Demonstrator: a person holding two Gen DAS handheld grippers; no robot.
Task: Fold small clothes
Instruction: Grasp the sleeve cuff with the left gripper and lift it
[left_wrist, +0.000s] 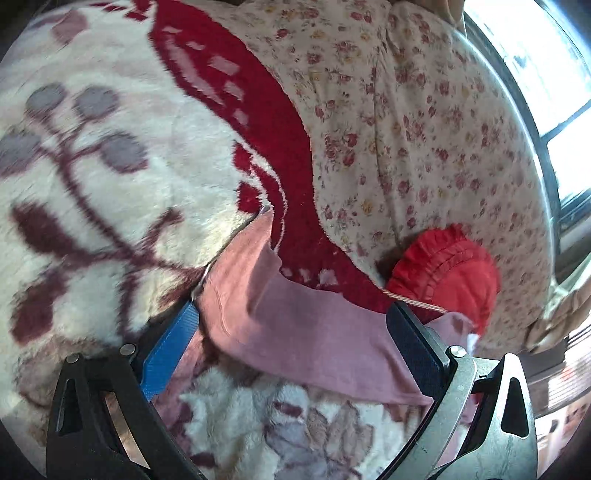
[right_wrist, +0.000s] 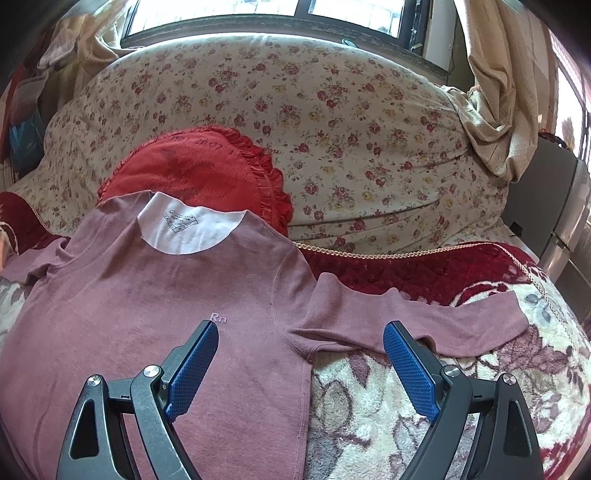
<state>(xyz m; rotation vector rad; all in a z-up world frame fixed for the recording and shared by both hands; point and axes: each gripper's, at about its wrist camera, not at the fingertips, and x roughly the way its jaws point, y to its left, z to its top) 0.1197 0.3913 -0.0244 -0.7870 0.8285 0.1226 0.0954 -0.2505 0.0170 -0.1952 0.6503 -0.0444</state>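
Note:
A small dusty-pink long-sleeved shirt (right_wrist: 147, 314) lies flat on a fluffy cream and maroon blanket (right_wrist: 388, 398), its white-lined neck (right_wrist: 188, 229) pointing away. One sleeve (right_wrist: 454, 325) stretches out to the right. My right gripper (right_wrist: 301, 325) hovers open over the shirt's armpit, one finger above the chest and the other above the sleeve. In the left wrist view the other sleeve (left_wrist: 295, 332) runs across between the fingers of my left gripper (left_wrist: 293, 306), which is wide open just over it; its cuff end (left_wrist: 240, 258) is lit by the sun.
A red ruffled cushion (right_wrist: 192, 166) lies just beyond the collar, also the cushion (left_wrist: 447, 273). Behind it bulges a floral quilt (right_wrist: 351, 129) on a dark red bedspread (right_wrist: 424, 273). A window (right_wrist: 258, 11) and a beige curtain (right_wrist: 506, 92) stand at the far side.

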